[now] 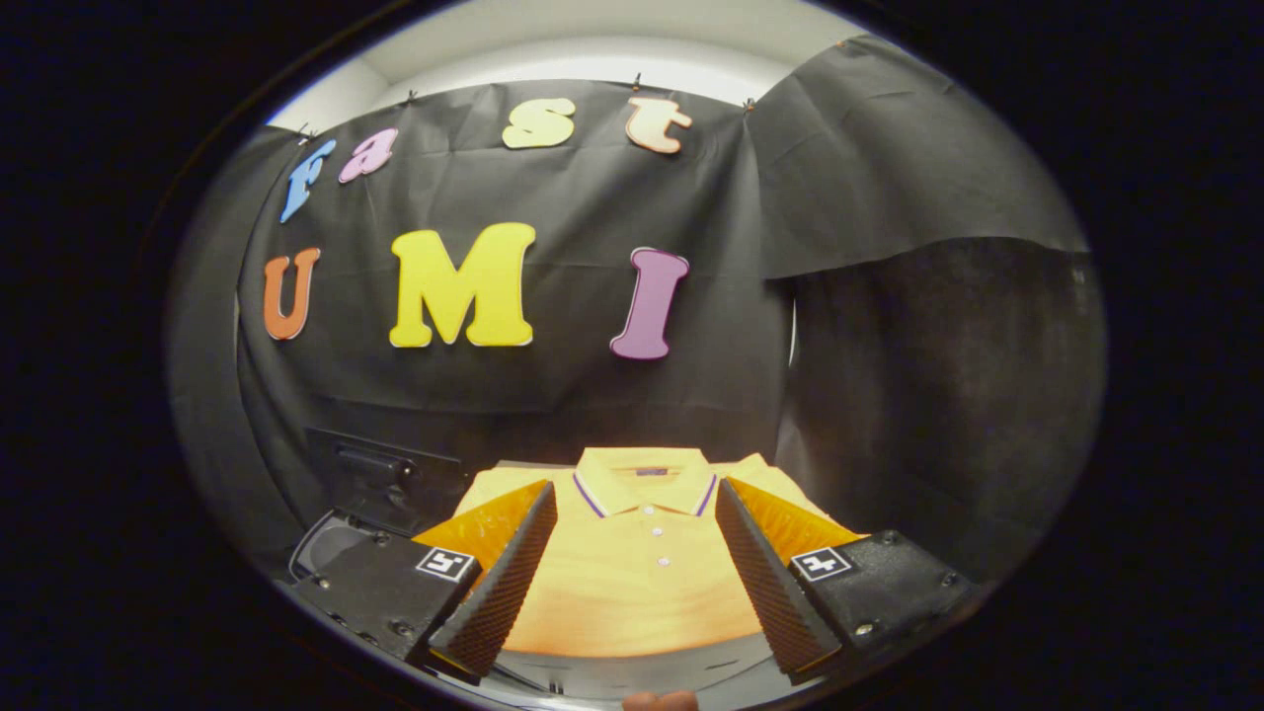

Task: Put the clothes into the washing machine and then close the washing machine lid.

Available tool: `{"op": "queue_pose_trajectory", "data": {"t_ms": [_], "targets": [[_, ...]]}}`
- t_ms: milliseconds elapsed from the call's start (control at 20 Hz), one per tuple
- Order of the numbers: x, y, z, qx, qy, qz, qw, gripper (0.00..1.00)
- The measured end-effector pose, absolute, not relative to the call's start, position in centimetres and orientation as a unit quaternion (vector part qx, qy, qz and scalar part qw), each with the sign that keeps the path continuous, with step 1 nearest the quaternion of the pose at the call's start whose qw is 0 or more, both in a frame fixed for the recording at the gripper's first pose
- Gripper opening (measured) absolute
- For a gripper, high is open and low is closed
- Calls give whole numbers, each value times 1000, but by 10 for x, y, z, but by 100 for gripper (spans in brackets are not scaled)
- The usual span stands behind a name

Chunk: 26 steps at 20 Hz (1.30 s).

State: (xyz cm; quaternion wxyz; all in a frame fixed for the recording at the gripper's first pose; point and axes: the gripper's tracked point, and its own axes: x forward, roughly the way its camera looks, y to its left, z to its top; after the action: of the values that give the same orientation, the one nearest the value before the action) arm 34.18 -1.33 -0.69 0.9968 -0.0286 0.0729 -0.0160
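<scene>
Between and just ahead of the fingers: folded yellow polo shirt (637, 563), lying flat, collar pointing away toward the booth wall, long axis running along the fingers' line, button placket centred. Gripper (637, 573): jaws spread wide, holding nothing, hovering over the shirt with one finger to each side. Beyond the left finger: dark washing machine (380, 479), details unclear.

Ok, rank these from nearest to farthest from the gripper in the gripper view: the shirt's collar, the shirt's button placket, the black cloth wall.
The gripper is open over the yellow polo shirt.
1. Button placket: between the fingers.
2. Collar: just beyond the fingertips, at the shirt's far end.
3. Black cloth wall: upright behind the shirt, farthest.
</scene>
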Motion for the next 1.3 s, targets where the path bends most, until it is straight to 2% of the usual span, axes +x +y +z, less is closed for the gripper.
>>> {"op": "queue_pose_trajectory", "data": {"t_ms": [950, 1300], "targets": [[415, -32, -102, -26, 333, 3, 943, 100], [415, -31, -107, -21, 364, 20, 931, 100]]}}
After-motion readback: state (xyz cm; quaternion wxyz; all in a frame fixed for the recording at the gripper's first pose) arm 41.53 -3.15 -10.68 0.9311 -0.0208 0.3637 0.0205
